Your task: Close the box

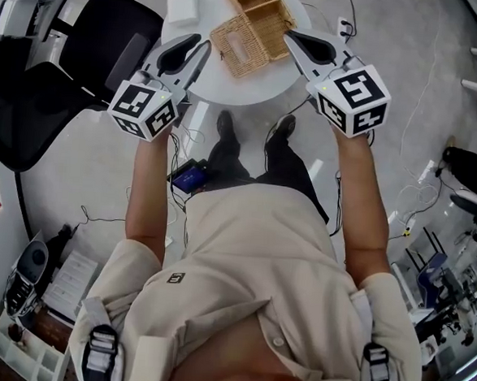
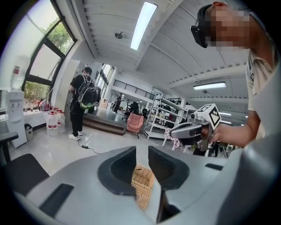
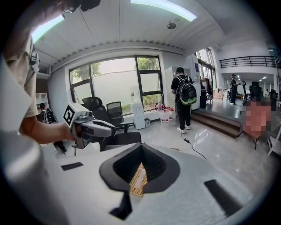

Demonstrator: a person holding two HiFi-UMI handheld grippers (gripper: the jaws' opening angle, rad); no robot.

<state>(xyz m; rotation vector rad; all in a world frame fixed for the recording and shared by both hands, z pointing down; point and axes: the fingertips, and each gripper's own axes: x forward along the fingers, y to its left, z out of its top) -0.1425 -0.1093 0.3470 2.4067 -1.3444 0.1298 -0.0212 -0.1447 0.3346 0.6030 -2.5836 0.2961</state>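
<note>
The wicker box (image 1: 254,20) sits open on the round white table (image 1: 254,85), between both grippers. The left gripper (image 1: 201,43) shows a narrow slit, holding nothing; the right gripper (image 1: 288,36) is closed, empty, tips beside the box

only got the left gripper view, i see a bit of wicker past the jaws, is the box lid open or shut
observer: Open. The head view shows the wicker box with its inner compartments exposed and the lid swung right off, lying beside it.
operator: where's the right gripper against it
observer: The right gripper is at the box's right side and the left gripper is by the lid's left edge, so the two flank it.
operator: right jaws open?
observer: No. The right gripper view shows them closed together, with nothing held.
</note>
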